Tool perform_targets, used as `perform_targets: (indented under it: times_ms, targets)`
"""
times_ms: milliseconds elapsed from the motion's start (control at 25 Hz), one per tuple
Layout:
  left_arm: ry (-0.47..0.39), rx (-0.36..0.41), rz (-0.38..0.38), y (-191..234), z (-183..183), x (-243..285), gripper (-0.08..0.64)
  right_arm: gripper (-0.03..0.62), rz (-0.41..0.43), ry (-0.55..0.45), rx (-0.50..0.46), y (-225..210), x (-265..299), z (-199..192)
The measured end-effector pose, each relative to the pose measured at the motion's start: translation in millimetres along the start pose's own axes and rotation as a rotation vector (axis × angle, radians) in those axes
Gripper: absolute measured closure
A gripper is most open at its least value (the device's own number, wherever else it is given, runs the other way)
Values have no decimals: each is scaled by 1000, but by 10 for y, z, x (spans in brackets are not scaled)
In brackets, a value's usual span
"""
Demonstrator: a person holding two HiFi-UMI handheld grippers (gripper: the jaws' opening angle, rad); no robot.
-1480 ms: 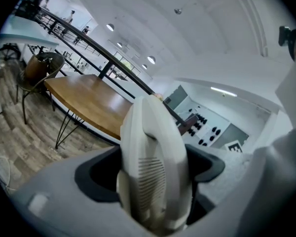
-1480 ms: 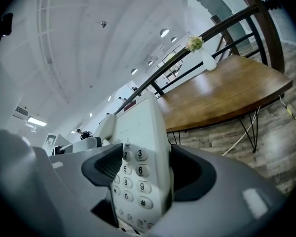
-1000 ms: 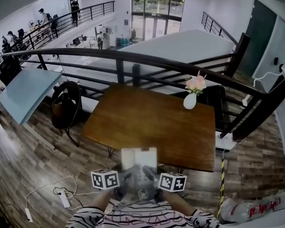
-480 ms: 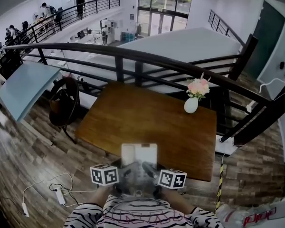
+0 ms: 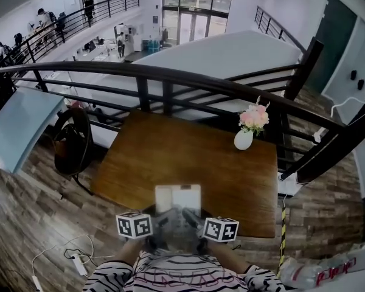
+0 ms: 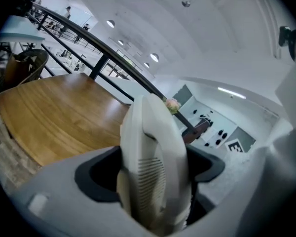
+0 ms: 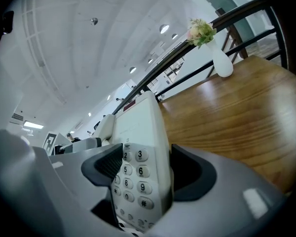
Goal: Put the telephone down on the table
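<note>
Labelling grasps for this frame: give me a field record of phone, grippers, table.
telephone: white, held at the table's near edge
left gripper: shut on telephone, handset side
right gripper: shut on telephone, keypad side
table: brown wood
vase: white, pink flowers, far right corner
set down: cannot tell

Daylight enters through the tall windows [image 5: 194,5] at the far end of the head view, leaving the interior evenly bright with weak shadows. The wooden table [image 5: 170,157] carries a soft sheen. All views bow strongly and darken at the corners. Ceiling lamps [image 6: 154,57] glare in the left gripper view, where the close telephone [image 6: 153,167] looks soft.
</note>
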State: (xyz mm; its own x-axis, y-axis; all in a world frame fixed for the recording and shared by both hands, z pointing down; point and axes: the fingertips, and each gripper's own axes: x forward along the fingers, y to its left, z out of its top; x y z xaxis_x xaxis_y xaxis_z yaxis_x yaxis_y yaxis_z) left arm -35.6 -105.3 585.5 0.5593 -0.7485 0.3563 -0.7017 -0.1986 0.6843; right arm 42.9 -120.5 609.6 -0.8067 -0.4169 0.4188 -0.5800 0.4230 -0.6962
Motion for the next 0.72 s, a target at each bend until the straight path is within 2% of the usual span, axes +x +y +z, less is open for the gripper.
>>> perform_targets:
  times_ms: [360, 720]
  targets:
    - [65, 20, -22, 671, 910, 315, 153, 288, -17, -43, 52, 29, 940, 636]
    - [138, 57, -58, 1204, 1644, 792, 153, 287, -64, -95, 94, -145, 1676, 1236]
